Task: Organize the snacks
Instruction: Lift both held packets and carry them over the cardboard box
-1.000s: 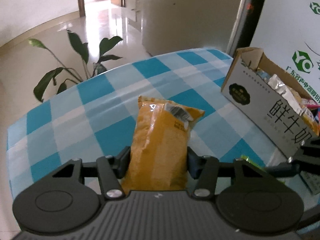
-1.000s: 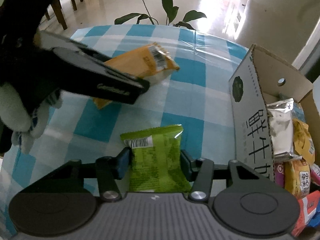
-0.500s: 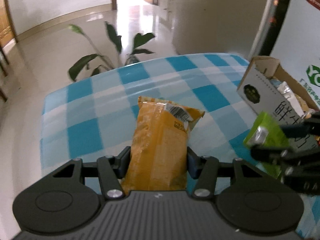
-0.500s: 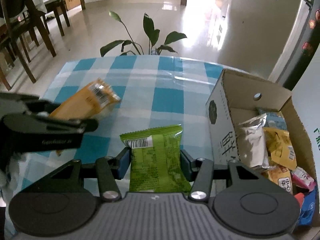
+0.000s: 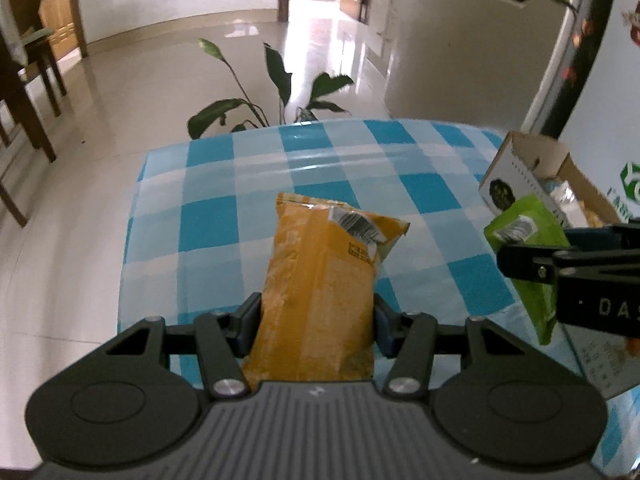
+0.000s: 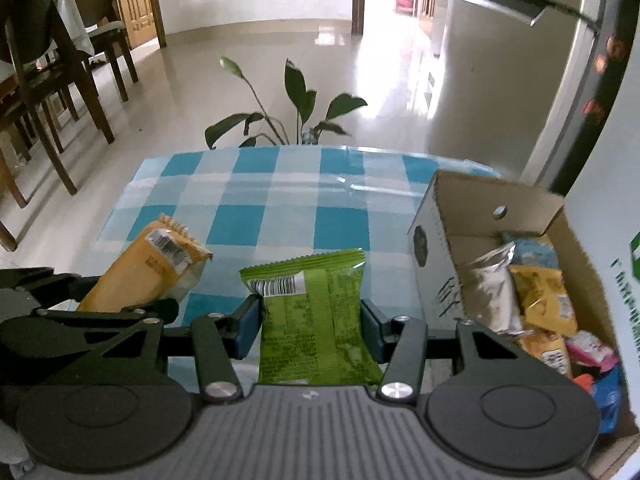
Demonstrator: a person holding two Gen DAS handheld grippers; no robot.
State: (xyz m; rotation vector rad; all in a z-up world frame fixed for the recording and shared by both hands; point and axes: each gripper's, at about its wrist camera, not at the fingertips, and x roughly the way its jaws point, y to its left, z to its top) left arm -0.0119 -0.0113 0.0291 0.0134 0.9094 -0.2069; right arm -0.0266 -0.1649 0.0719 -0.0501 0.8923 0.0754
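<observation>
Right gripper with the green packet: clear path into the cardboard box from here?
Probably yes. The right gripper holds the green packet beside the cardboard box, whose top is open toward it. The left gripper sits on the far side, out of the way.

Cardboard box (image 5: 532,168) cut off by right edge.

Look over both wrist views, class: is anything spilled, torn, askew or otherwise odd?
Nothing stands out. The left gripper holds an intact orange snack packet, the right gripper an intact green snack packet. The cardboard box stands upright on the checked tablecloth, its snacks jumbled but contained.
</observation>
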